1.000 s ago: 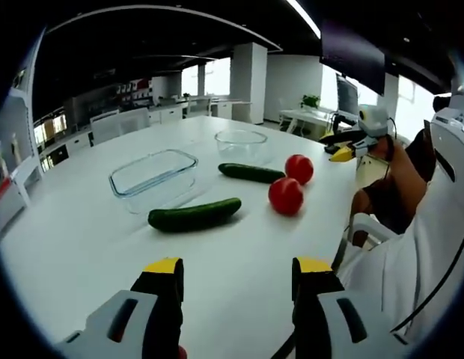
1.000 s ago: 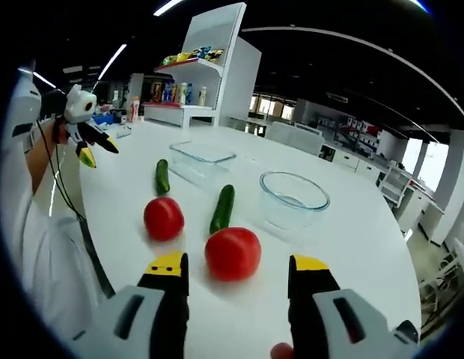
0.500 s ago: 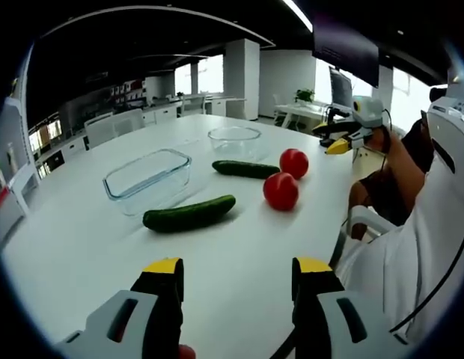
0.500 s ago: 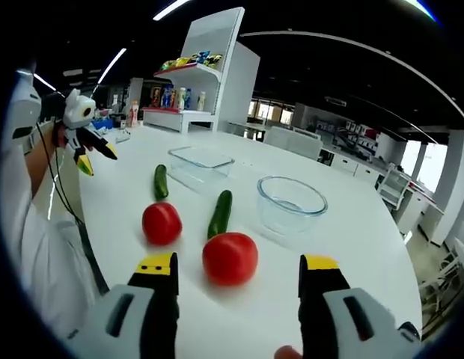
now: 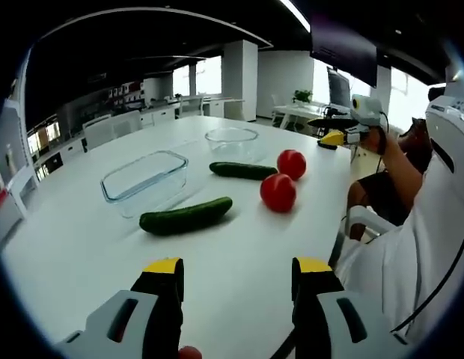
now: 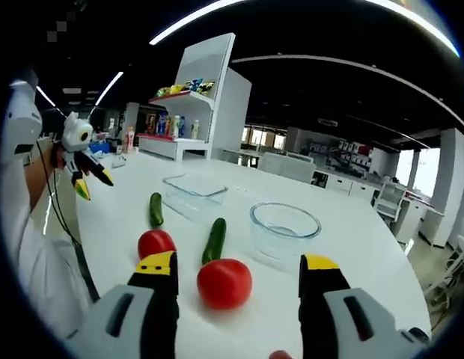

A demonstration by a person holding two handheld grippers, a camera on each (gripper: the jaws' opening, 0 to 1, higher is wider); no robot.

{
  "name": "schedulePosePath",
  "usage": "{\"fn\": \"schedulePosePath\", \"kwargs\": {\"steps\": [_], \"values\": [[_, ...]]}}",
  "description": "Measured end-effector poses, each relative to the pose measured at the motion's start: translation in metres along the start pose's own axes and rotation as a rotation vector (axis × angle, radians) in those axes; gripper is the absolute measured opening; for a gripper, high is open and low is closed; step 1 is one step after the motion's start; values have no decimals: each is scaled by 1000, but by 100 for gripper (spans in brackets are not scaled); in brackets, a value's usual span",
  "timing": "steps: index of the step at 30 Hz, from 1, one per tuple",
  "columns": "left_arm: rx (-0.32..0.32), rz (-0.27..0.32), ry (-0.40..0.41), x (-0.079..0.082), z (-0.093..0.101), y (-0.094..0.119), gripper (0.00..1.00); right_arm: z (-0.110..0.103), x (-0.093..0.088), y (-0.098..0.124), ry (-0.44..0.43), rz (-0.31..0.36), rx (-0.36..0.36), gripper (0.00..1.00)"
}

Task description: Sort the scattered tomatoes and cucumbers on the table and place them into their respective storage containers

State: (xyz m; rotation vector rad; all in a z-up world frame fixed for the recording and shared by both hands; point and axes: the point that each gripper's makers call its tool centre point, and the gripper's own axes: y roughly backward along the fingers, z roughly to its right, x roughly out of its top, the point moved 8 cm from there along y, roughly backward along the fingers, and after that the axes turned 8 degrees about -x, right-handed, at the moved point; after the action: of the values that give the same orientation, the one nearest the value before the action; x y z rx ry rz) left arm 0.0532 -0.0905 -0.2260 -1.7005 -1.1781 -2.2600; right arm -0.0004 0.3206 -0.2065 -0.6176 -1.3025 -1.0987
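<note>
Right gripper view puts your right gripper [image 6: 238, 271], jaws apart (left gripper [image 5: 237, 275] likewise), over the nearest tomato [image 6: 224, 283]: lower, then clamp.

Smooth white matt table [image 5: 82, 247]; clear glass dish [image 5: 144, 179] and bowl [image 6: 284, 228]; glossy red tomatoes [image 6: 224, 283]; dull green cucumbers [image 5: 185, 216] beside dish.
</note>
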Motion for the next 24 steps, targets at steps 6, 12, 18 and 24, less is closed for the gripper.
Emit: {"fn": "schedulePosePath", "kwargs": {"steps": [6, 12, 18, 24], "values": [[-3, -9, -7, -1, 0, -1, 58, -5, -10, -5, 15, -7, 15, 64], [-8, -11, -7, -3, 2, -1, 58, -3, -15, -8, -40, 77, 15, 64], [-12, -14, -12, -4, 4, -2, 58, -6, -27, -15, -42, 101, 35, 68], [-12, -22, -15, -5, 4, -2, 58, -1, -42, -21, -82, 82, 23, 68]]}}
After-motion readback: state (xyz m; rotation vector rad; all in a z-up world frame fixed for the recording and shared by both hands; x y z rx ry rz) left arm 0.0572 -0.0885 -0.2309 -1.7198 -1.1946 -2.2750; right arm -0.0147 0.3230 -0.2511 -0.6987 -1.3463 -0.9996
